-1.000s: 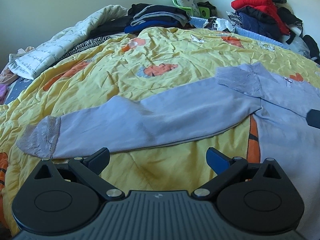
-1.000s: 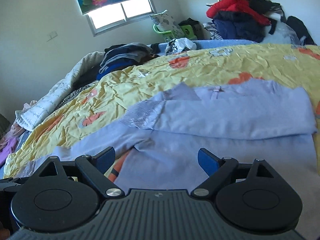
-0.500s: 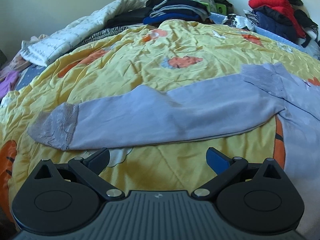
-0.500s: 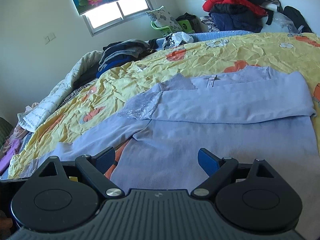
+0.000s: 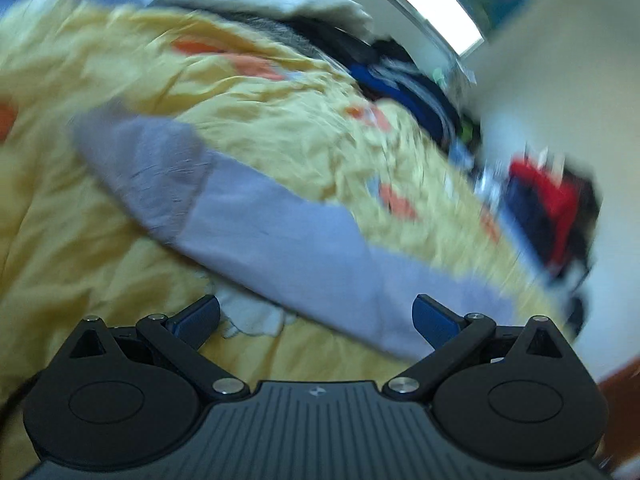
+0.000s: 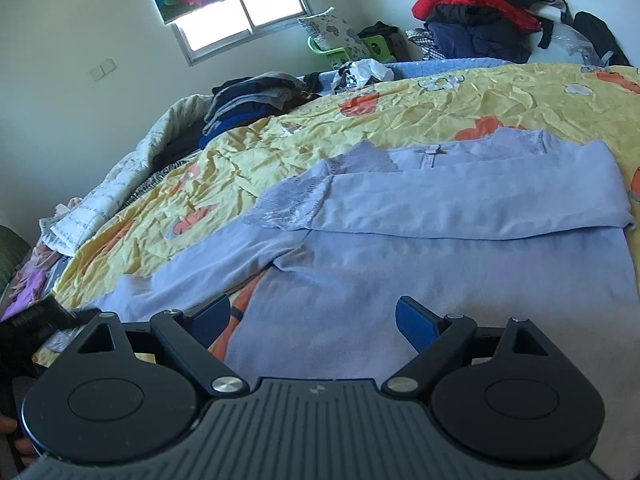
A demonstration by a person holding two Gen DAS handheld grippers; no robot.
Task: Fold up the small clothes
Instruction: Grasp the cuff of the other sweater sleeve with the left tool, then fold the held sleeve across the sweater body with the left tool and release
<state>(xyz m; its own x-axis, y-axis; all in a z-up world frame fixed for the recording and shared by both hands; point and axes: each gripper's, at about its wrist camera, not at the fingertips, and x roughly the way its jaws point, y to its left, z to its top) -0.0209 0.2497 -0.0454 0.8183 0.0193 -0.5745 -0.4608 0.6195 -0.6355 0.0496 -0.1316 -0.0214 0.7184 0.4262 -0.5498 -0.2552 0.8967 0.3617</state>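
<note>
since a second ago my left gripper (image 5: 316,314) has swung across and rolled, so its view is now tilted and smeared with blur, and the sleeve (image 5: 256,232) that lay level across the frame now runs on a slant from upper left to lower right. my right gripper (image 6: 312,318) has barely shifted. both sets of jaws stand wide apart with nothing between them. the pale lilac top (image 6: 440,264) lies spread flat on the yellow quilt (image 6: 400,120), right under my right jaws, with one sleeve already folded across the chest and the other sleeve stretched out to the side. that outstretched sleeve, with its greyer lacy cuff (image 5: 152,172), lies just ahead of my left jaws, not touched. beyond the quilt sit a stack of dark folded clothes (image 6: 248,100) and a red and navy heap (image 6: 472,12) by the wall.
</note>
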